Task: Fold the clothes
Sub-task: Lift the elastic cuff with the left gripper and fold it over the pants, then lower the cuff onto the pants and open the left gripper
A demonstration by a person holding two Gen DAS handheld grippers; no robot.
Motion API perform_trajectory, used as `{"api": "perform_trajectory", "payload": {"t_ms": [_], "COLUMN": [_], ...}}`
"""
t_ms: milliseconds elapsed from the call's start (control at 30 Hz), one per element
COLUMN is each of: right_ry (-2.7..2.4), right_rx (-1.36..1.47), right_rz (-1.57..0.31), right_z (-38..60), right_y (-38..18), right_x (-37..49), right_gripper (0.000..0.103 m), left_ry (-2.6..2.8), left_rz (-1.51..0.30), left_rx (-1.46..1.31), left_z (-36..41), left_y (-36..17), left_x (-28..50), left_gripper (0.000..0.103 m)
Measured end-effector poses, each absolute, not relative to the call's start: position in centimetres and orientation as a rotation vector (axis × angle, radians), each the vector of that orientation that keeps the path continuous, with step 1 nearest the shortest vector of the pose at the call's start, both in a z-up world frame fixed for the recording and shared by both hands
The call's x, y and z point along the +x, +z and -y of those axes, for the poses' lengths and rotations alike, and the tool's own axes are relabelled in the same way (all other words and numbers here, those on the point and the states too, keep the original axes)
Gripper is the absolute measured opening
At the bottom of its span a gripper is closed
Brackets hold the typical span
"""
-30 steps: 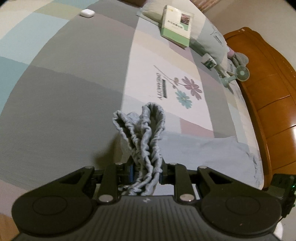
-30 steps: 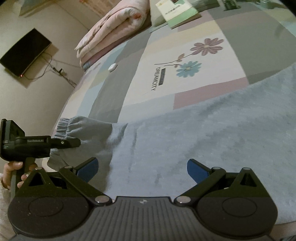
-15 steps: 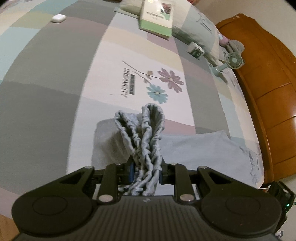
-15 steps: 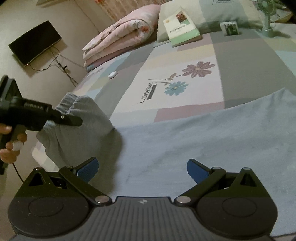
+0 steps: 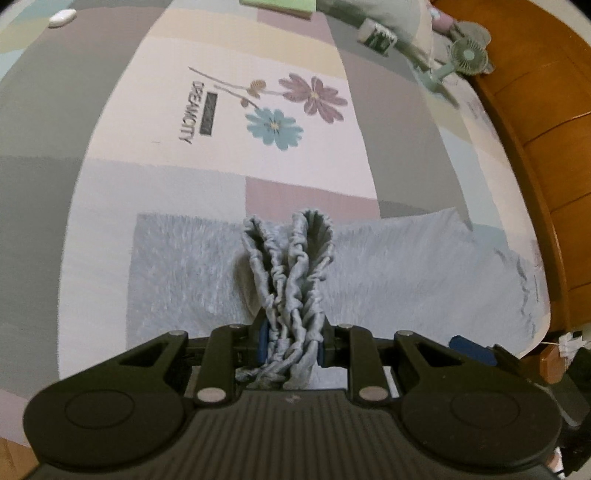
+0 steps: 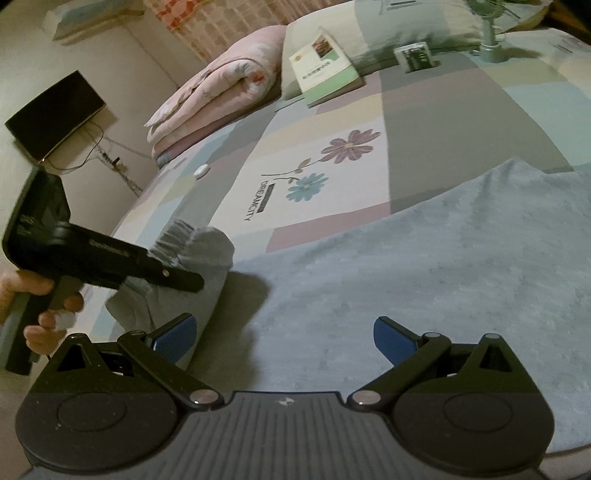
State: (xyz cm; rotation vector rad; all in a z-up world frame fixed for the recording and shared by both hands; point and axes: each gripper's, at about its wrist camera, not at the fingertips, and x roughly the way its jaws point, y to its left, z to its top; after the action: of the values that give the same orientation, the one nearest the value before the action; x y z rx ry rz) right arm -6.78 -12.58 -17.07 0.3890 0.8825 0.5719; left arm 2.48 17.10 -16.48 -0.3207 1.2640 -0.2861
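A light grey-blue garment [image 6: 424,266] lies spread on the bed; it also shows in the left wrist view [image 5: 424,266]. My left gripper [image 5: 290,341] is shut on the garment's bunched elastic waistband [image 5: 291,258] and holds it lifted over the rest of the cloth. In the right wrist view the left gripper [image 6: 177,275] holds that end [image 6: 199,254] up at the left. My right gripper [image 6: 284,334] is open and empty, low over the flat part of the garment.
The patchwork bedsheet has a flower print [image 5: 291,107]. At the head of the bed lie a green book [image 6: 325,66], a folded pink quilt [image 6: 218,92], a small box [image 6: 415,55] and a small fan [image 5: 465,59]. A white case [image 5: 62,18] lies far left. A wooden headboard [image 5: 546,147] is to the right.
My left gripper has carried the waistband end up and over towards the rest of the garment, folding the cloth. The right gripper stays open above the garment.
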Motion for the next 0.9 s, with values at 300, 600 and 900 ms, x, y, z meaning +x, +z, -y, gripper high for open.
{"api": "perform_trajectory", "payload": {"t_ms": [300,600,900], "right_ry": [0.546,0.528,0.505], "right_rx": [0.397,0.390,0.379], "right_rz": [-0.879,-0.885,-0.894], "right_z": [13.1,13.0,13.2], "right_y": [-17.3,-17.5,-17.7], "right_x": [-6.7,-6.8,-6.9], "right_gripper": [0.103,0.103,0.103], "left_ry": [-0.284,-0.335,-0.457], "left_rz": [-1.307,-1.306,-1.228], "left_rx": [-0.329,-0.348,-0.339], "left_z": [-15.5,-14.7,-14.4], "left_y": [-18.9,-19.3,-16.4], "left_x": [3.3,3.7,3.1], "left_gripper": [0.021,0.041,0.058]}}
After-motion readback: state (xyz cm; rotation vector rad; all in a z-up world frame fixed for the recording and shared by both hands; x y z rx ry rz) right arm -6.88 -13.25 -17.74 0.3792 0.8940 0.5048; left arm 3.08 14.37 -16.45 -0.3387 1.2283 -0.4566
